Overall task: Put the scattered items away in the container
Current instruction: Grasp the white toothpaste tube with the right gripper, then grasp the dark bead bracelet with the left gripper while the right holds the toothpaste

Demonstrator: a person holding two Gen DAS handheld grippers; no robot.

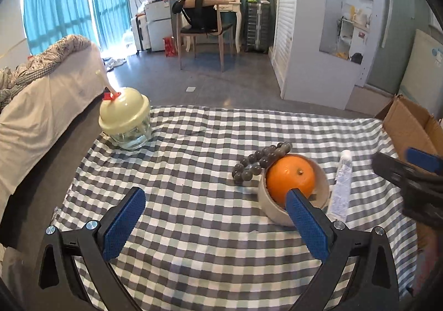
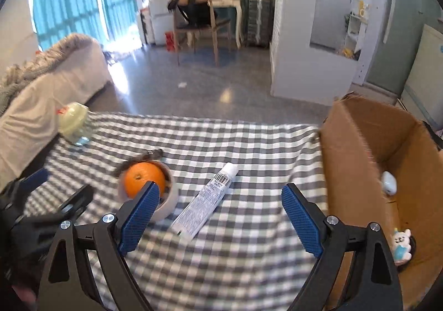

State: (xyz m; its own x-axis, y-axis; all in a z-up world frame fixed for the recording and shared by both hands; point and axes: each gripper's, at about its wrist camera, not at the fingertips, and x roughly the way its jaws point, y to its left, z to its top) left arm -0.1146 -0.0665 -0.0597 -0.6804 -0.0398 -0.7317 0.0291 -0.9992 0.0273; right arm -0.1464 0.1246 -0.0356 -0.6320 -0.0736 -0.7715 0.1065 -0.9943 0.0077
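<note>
Your left claw point(image 1: 214, 223) and right claw point(image 2: 218, 216) are both released above the counter point(image 2: 243, 255). The cardboard box point(image 2: 357, 144) holds two small items; the tube point(image 2: 206, 200), orange point(image 2: 144, 179), beads point(image 1: 257, 162) and chopper point(image 1: 126, 118) remain outside.

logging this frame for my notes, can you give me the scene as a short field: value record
surface: checked cloth
container: cardboard box, right of the cloth
already in box: white case, bunny toy
still out: white tube, orange in a tape roll, bead bracelet, lidded glass jar
left gripper: open, holds nothing
right gripper: open, holds nothing, above the tube
</note>
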